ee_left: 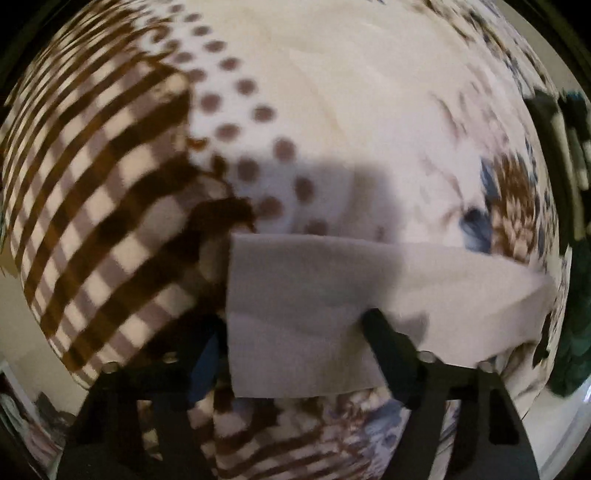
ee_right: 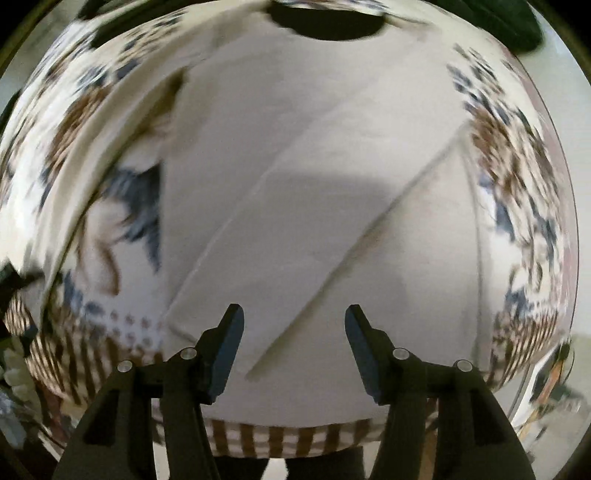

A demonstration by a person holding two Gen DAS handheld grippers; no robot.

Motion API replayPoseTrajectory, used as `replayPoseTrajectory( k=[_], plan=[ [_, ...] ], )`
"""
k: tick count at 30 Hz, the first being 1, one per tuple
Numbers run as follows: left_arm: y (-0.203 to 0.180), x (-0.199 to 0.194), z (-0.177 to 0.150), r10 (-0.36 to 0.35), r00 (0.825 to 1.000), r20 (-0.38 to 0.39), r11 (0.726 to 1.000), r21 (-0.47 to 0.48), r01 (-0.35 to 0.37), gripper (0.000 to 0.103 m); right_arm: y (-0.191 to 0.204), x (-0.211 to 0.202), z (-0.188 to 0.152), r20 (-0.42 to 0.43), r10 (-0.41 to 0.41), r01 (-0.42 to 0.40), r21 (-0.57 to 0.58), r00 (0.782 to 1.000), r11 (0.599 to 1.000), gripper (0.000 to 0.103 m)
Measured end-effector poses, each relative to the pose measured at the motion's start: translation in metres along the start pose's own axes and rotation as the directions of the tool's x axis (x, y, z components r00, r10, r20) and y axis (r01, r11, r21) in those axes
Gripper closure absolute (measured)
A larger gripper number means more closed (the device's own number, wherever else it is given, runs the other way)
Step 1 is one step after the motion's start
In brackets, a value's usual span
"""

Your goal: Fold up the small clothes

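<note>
A small white garment lies on a patterned tablecloth. In the left wrist view a flap of it [ee_left: 314, 310] hangs lifted over my left gripper [ee_left: 291, 332], draped between the two fingers; the jaws stand fairly wide and I cannot tell whether they pinch the cloth. In the right wrist view the garment [ee_right: 314, 206] lies spread with diagonal folded edges. My right gripper [ee_right: 293, 332] is open and empty, hovering just above the garment's near part. Both views are motion-blurred.
The tablecloth [ee_left: 103, 206] has brown checks, brown dots and blue-brown flowers; it also shows in the right wrist view [ee_right: 517, 184]. A dark green thing [ee_left: 576, 332] lies at the right table edge. A dark shape [ee_right: 325, 22] sits beyond the garment.
</note>
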State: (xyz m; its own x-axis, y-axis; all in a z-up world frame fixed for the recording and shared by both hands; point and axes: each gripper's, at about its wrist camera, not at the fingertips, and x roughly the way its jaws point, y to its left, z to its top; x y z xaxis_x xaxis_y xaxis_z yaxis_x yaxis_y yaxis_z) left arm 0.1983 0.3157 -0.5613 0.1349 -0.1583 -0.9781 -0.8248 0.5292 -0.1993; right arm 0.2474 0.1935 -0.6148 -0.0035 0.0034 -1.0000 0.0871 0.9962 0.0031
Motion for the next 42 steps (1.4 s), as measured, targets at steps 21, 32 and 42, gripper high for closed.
replayPoseTrajectory(
  k=[21, 32, 42],
  plan=[
    [-0.007, -0.044, -0.042, 0.05, 0.954, 0.296, 0.995, 0.064, -0.072, 0.097, -0.062, 0.022, -0.005, -0.001, -0.044, 0.044, -0.061, 0.999, 0.997, 0.044],
    [-0.074, -0.129, -0.103, -0.027, 0.864, 0.502, 0.935, 0.32, -0.156, 0.102, -0.157, 0.011, -0.008, -0.016, 0.026, -0.026, -0.05, 1.0, 0.998, 0.033],
    [-0.233, -0.129, -0.296, -0.35, 0.921, 0.173, 0.477, 0.879, 0.017, 0.102, -0.293, -0.008, -0.007, -0.024, 0.054, -0.052, 0.05, 0.998, 0.997, 0.033]
  ],
)
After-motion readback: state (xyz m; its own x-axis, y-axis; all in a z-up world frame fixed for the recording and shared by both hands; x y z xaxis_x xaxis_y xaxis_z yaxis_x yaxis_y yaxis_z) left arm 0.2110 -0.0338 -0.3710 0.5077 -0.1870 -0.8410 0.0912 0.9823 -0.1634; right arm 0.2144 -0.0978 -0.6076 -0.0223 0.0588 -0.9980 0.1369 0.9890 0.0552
